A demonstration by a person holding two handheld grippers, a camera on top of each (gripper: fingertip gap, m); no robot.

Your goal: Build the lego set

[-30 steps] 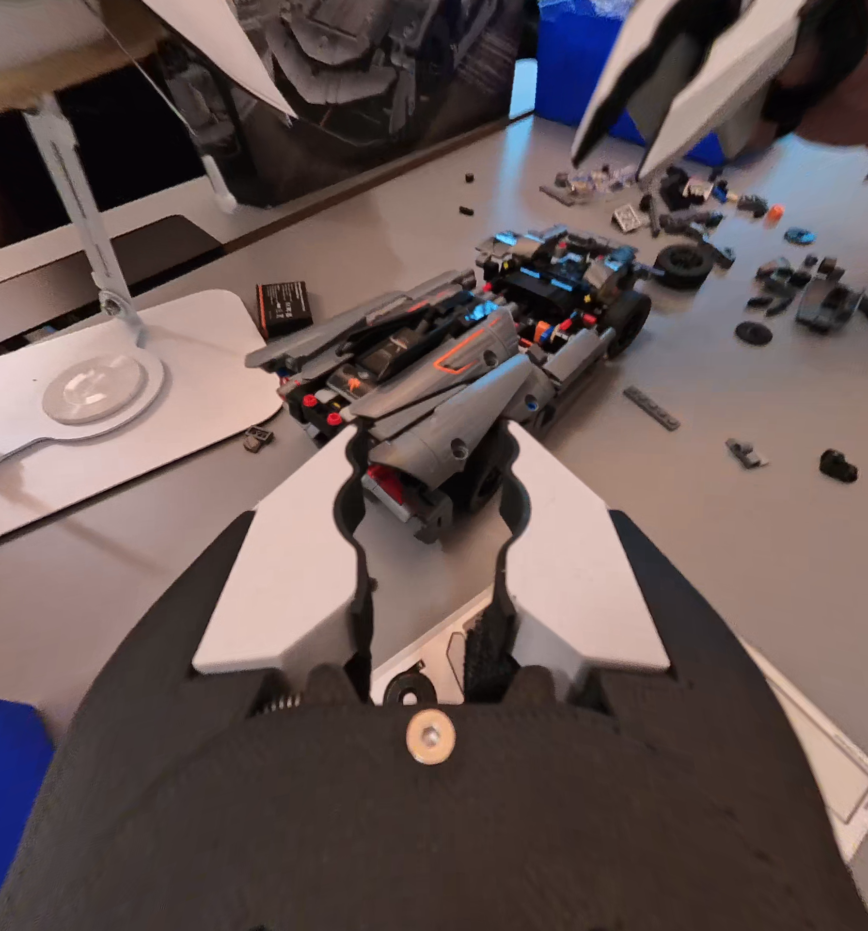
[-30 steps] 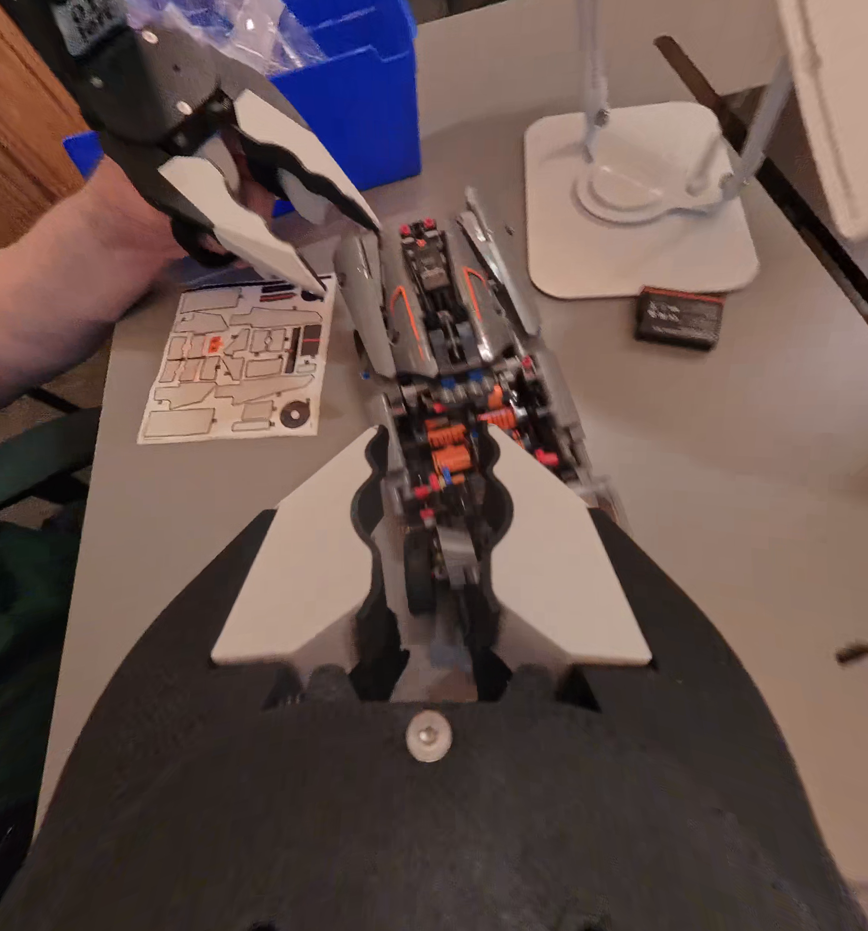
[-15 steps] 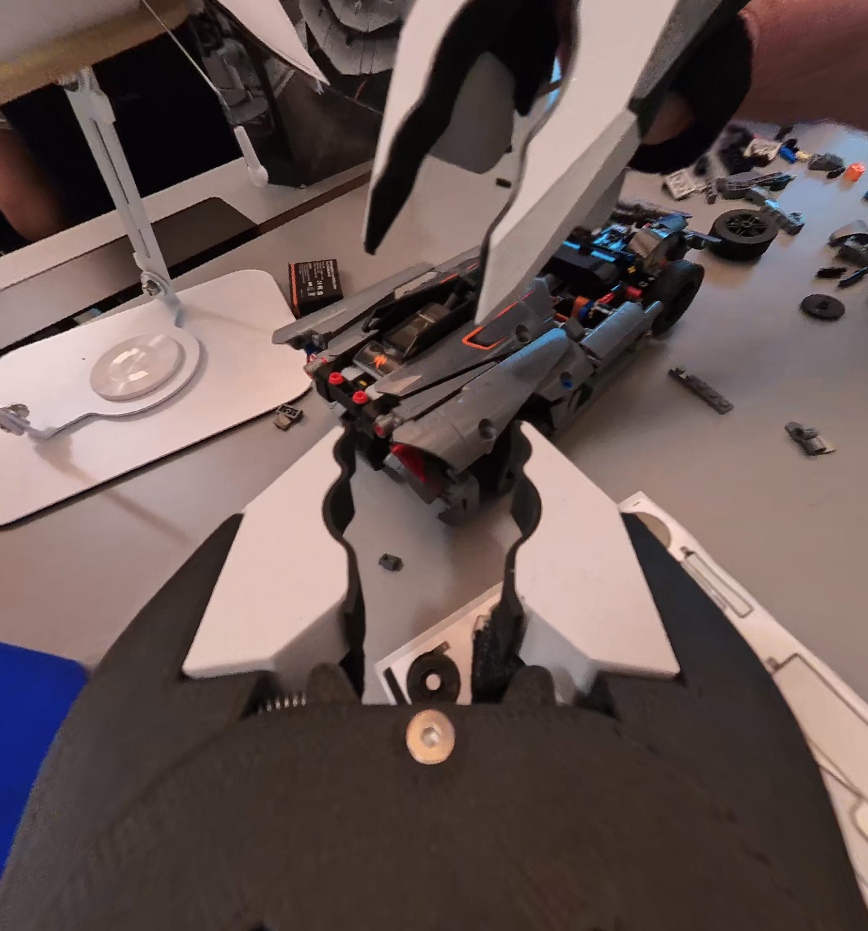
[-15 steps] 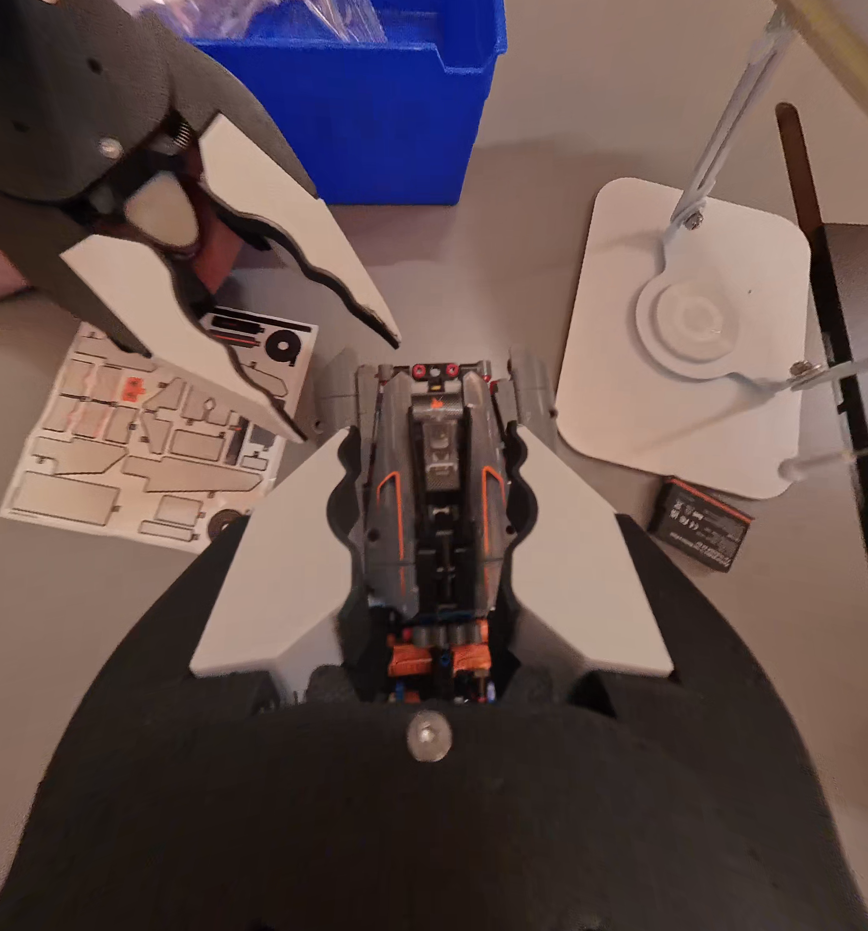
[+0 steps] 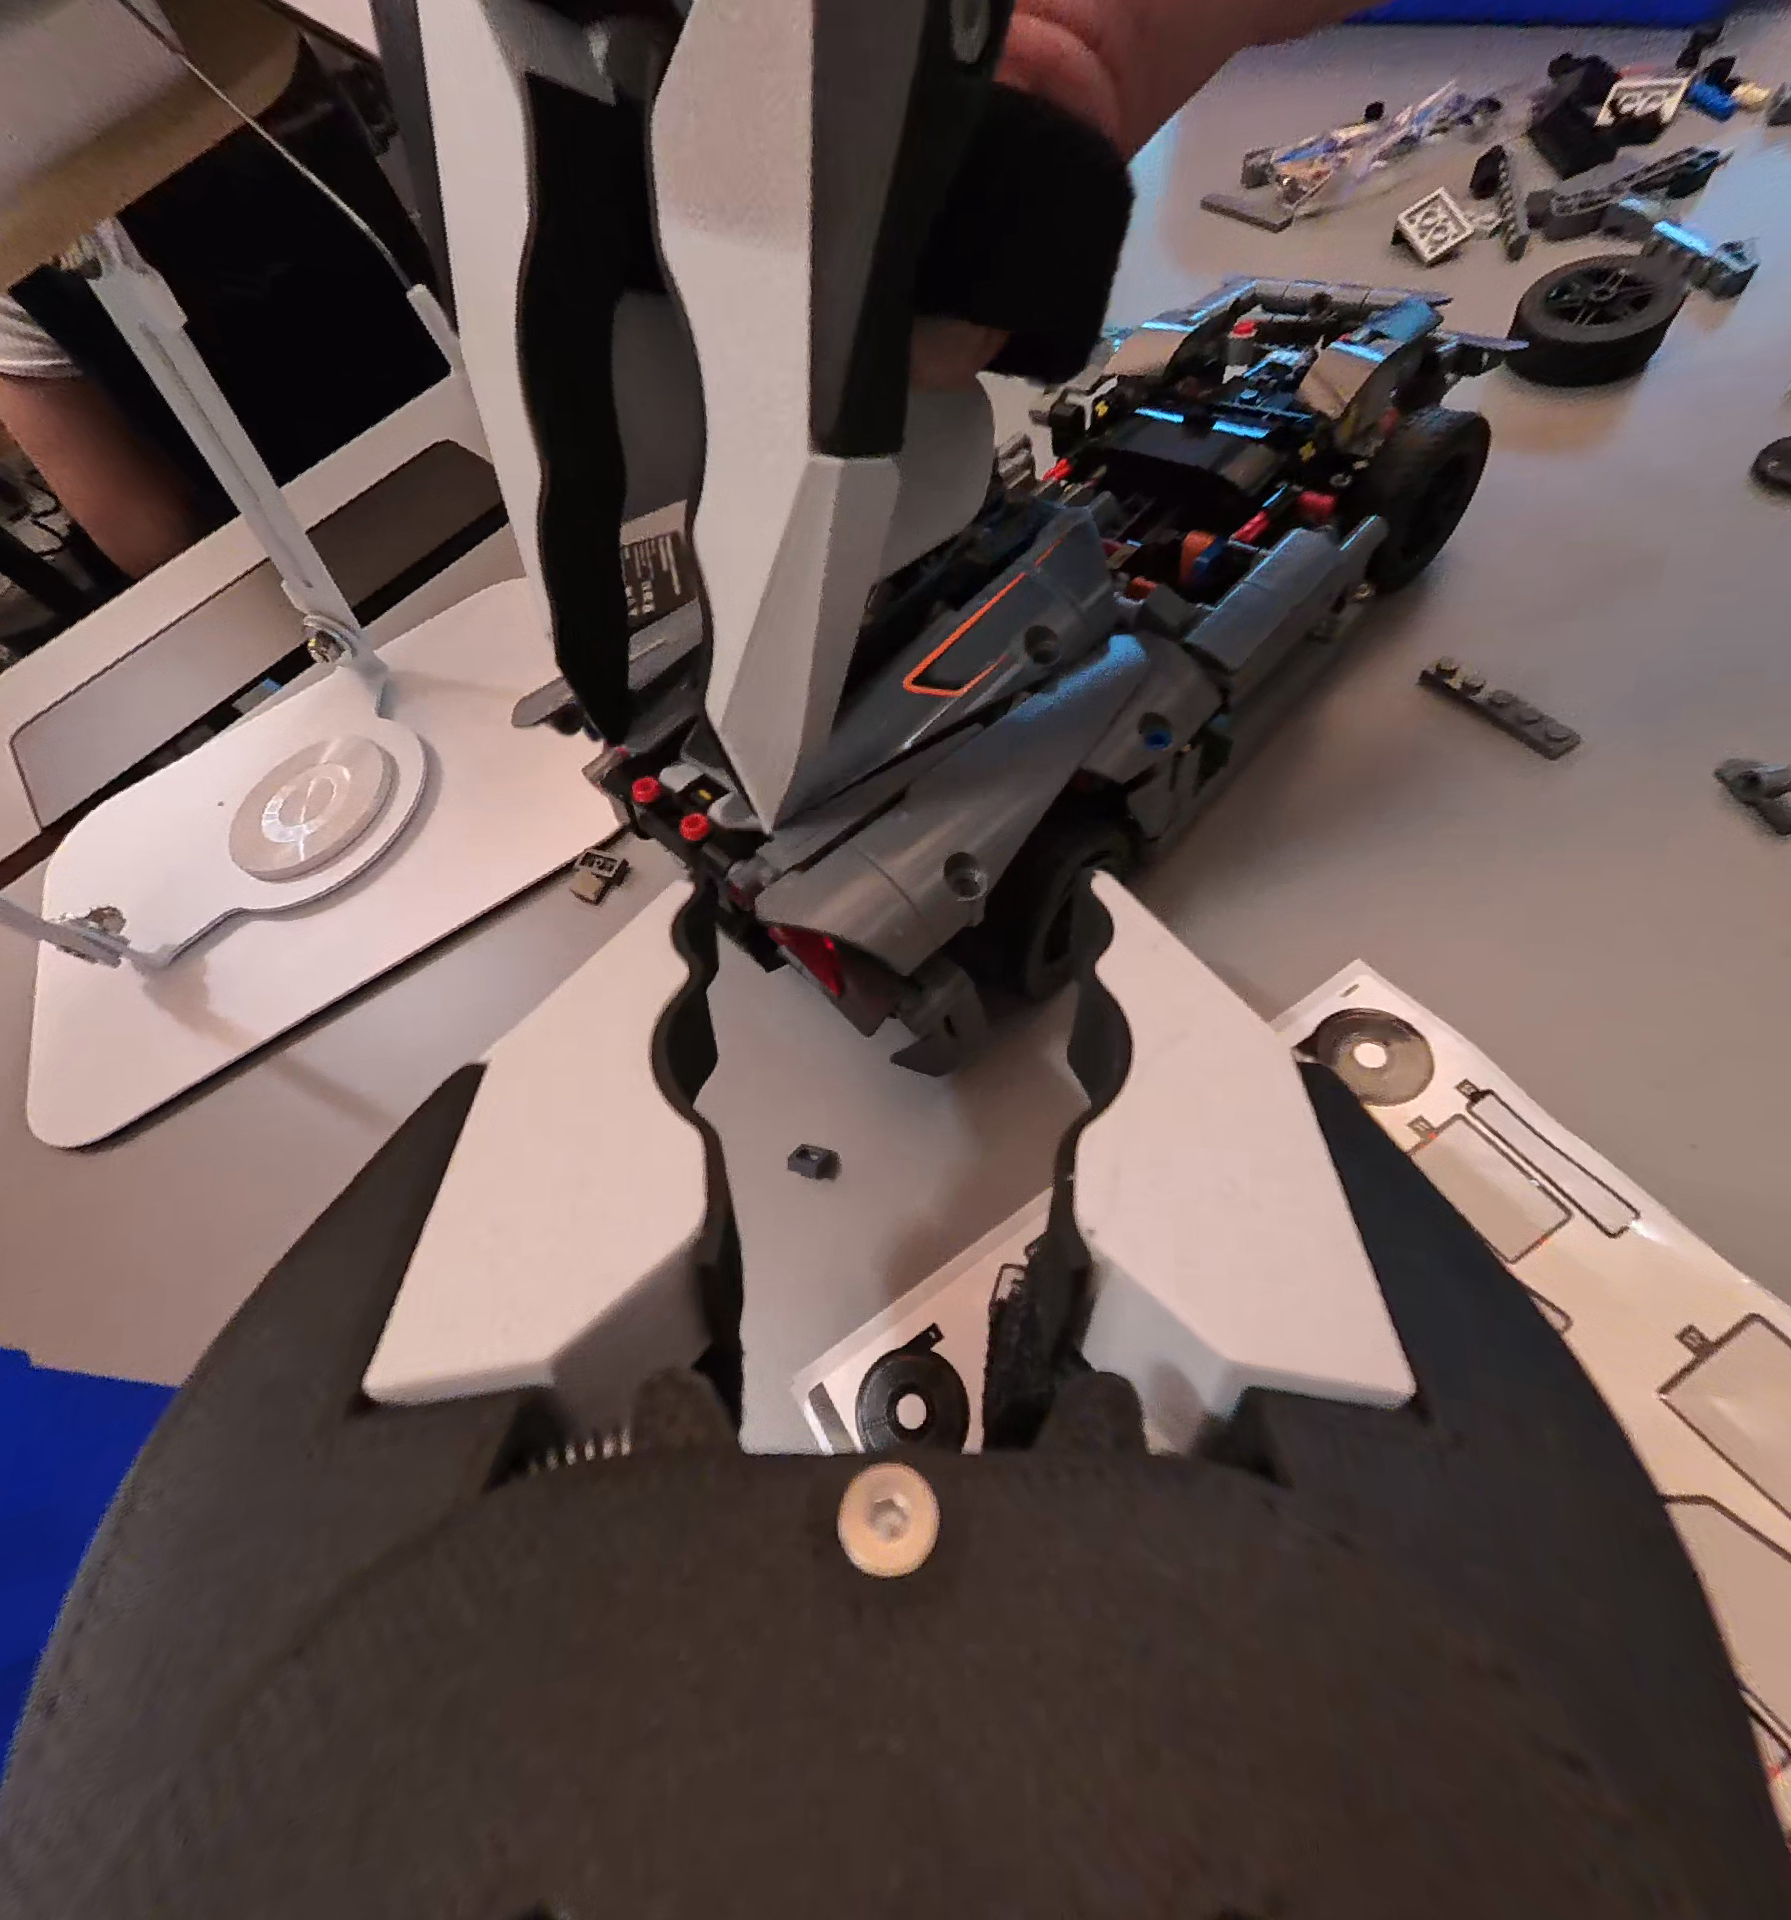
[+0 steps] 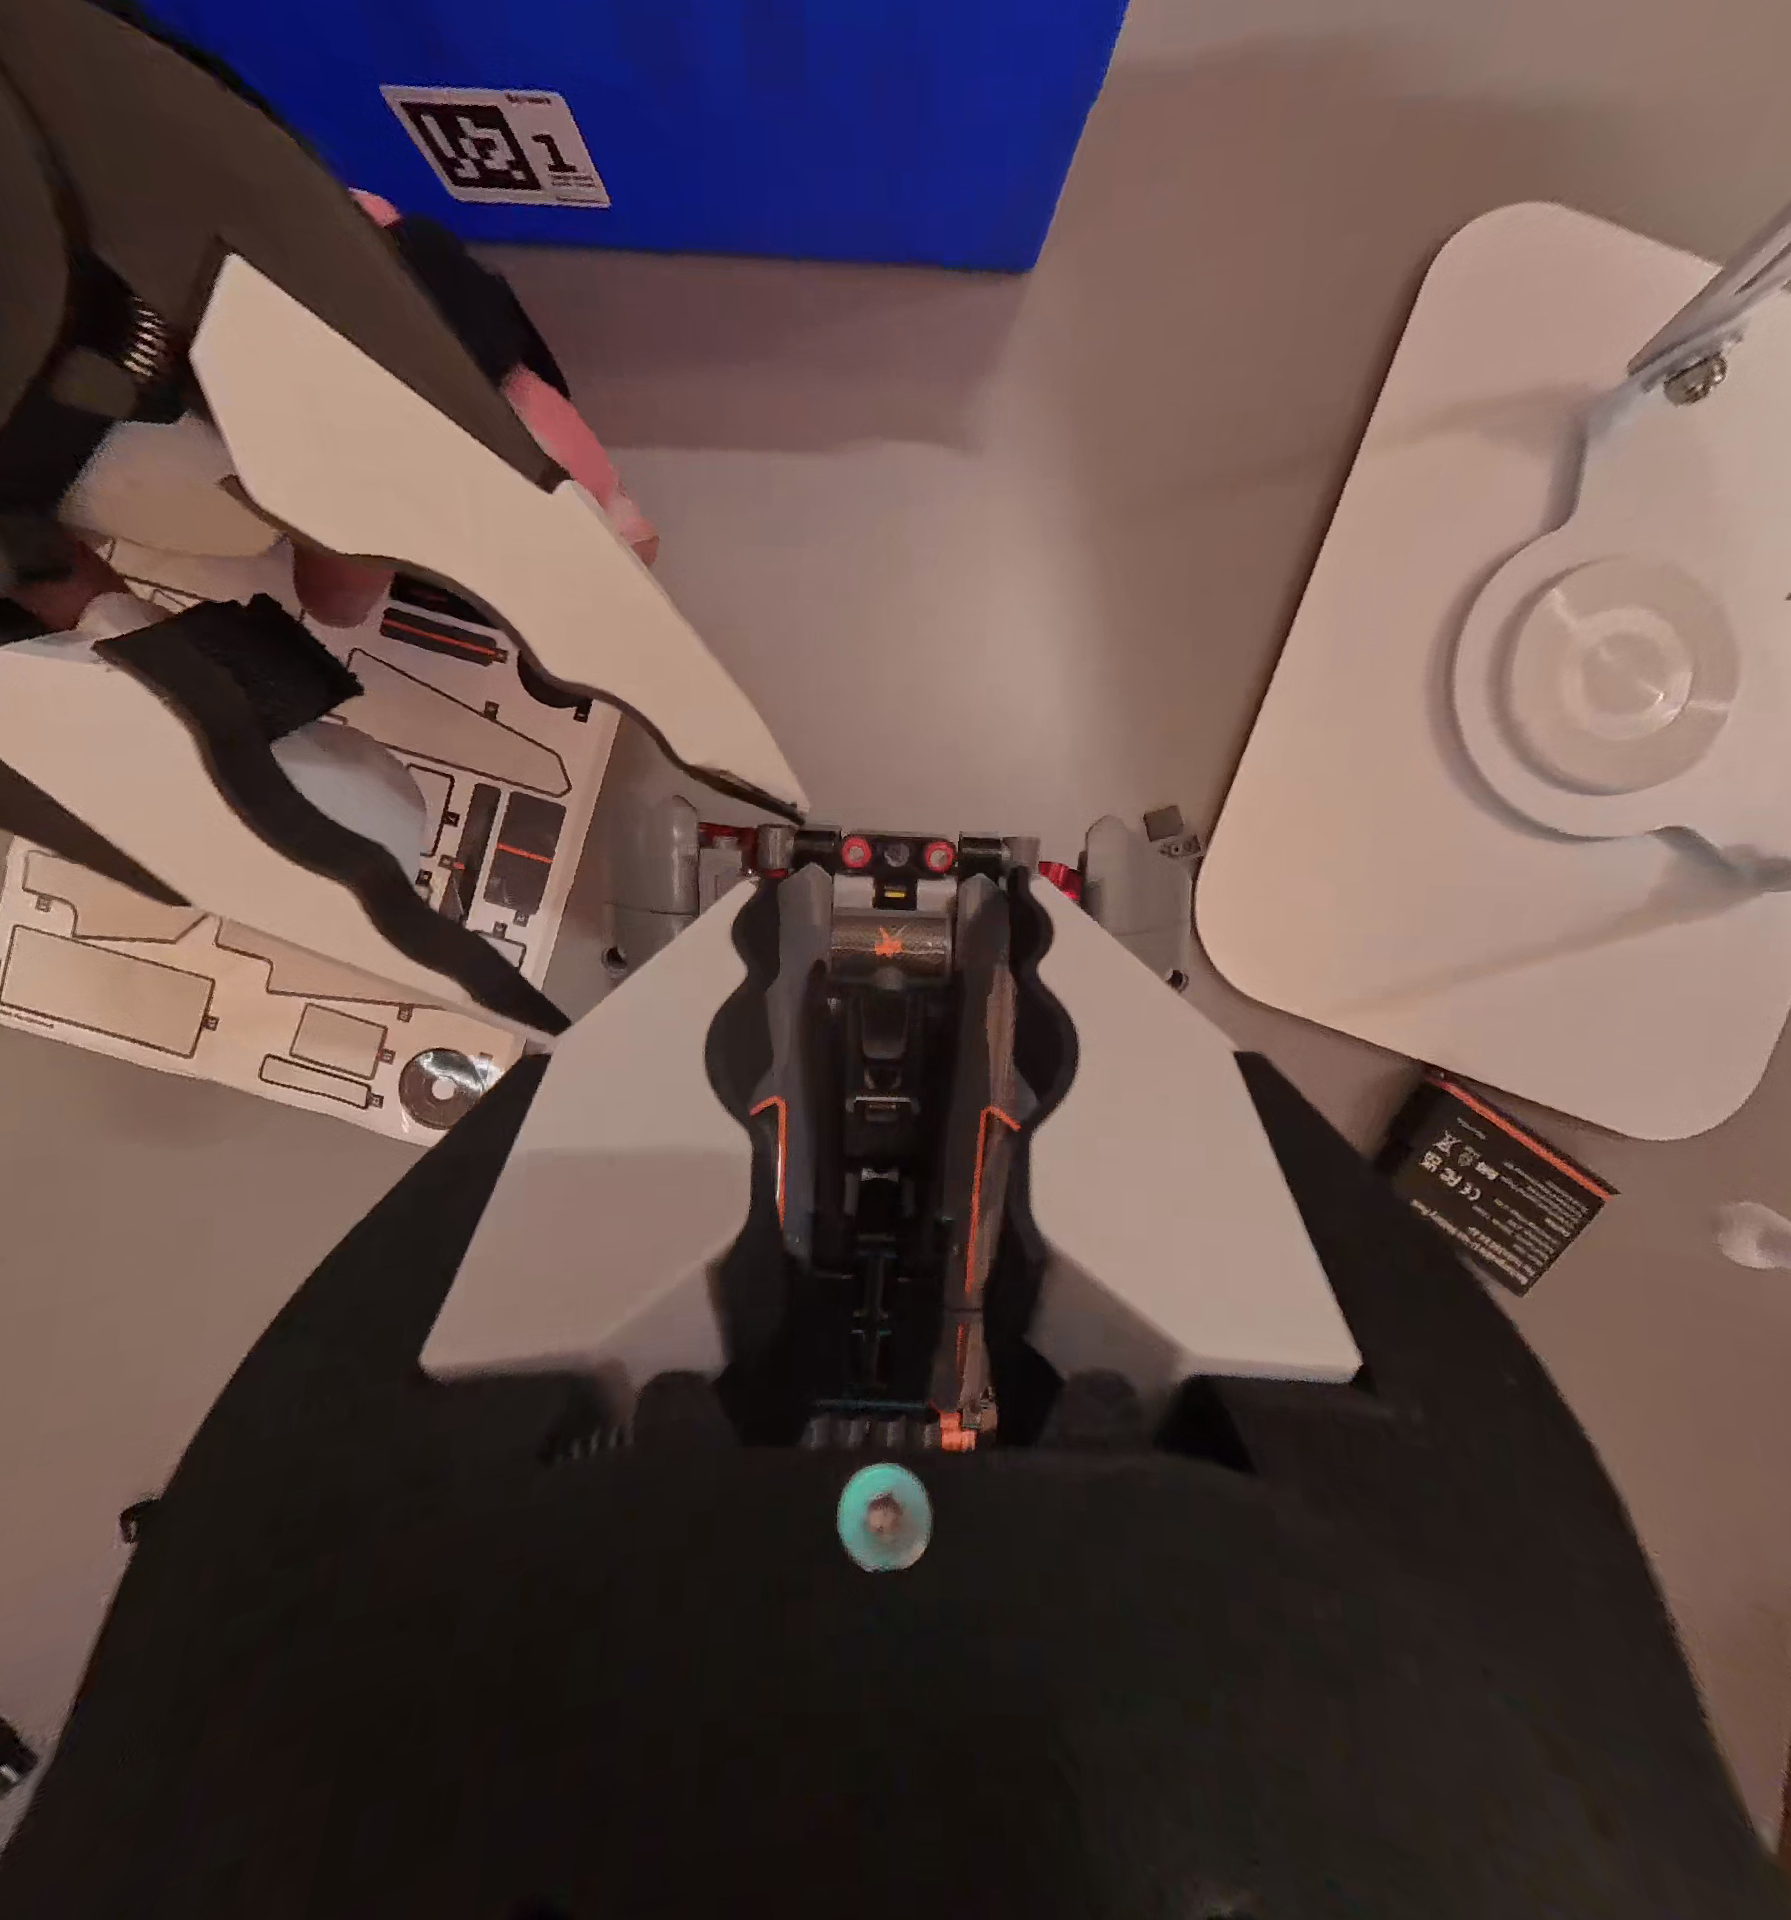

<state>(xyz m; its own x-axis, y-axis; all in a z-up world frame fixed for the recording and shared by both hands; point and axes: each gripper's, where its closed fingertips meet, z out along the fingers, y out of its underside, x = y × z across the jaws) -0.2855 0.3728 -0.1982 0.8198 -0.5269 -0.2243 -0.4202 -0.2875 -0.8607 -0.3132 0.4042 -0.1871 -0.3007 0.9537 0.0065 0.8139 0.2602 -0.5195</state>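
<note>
Where half a second ago it hung higher over the car (image 5: 1057, 665), the right gripper (image 5: 683, 769) has dropped, its parted jaws straddling the rear bodywork without clamping. Just short of the tail, the left gripper (image 5: 896, 904) stays spread and empty above the grey table (image 5: 1493, 935). Angular matte-grey panels with thin orange lines clad the studded black frame, beside a glossy sticker sheet (image 6: 278, 977).
</note>
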